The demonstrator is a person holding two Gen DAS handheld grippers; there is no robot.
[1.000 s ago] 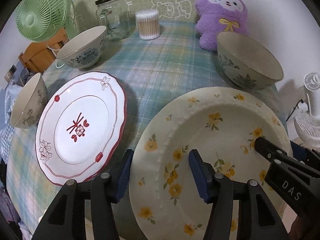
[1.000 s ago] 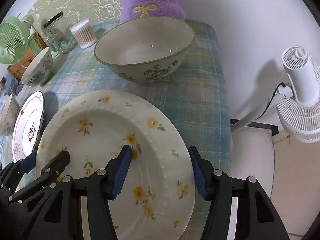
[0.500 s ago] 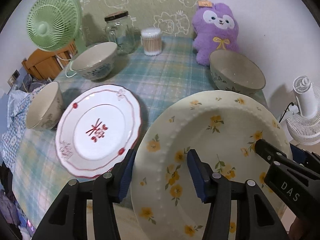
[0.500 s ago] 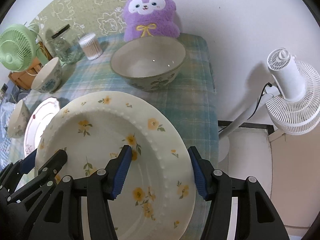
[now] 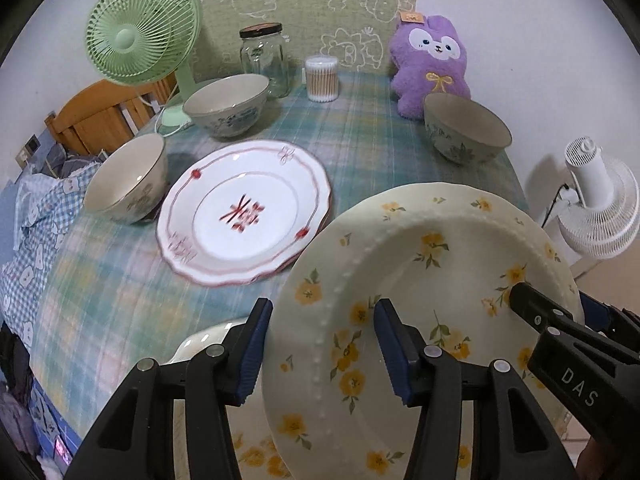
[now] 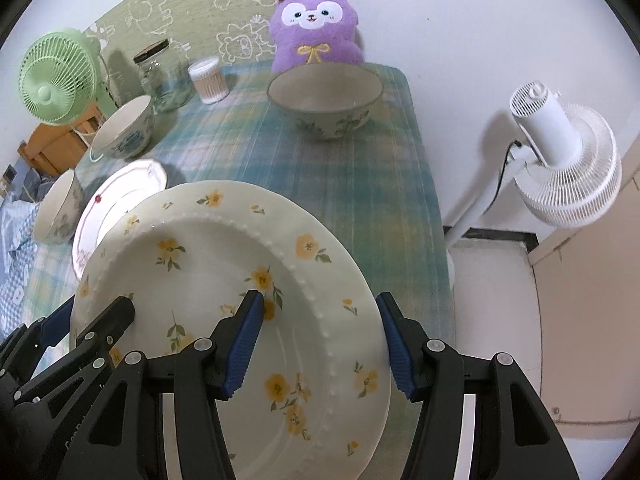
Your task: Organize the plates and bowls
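Cream plate [image 5: 424,280] with yellow flowers; white plate [image 5: 244,216] with red trim.

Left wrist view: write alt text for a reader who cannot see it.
Both grippers, left and right, clamp opposite rims of a cream plate with yellow flowers, raised above a plaid tablecloth. Beyond lie a red-trimmed white plate, three bowls, a green fan and a purple plush.

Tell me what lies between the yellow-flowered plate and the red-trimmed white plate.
Nothing visible. The cream plate with yellow flowers, gripped by the left gripper and right gripper, hangs beside the red-trimmed white plate; only bare green plaid tablecloth shows in the gap.
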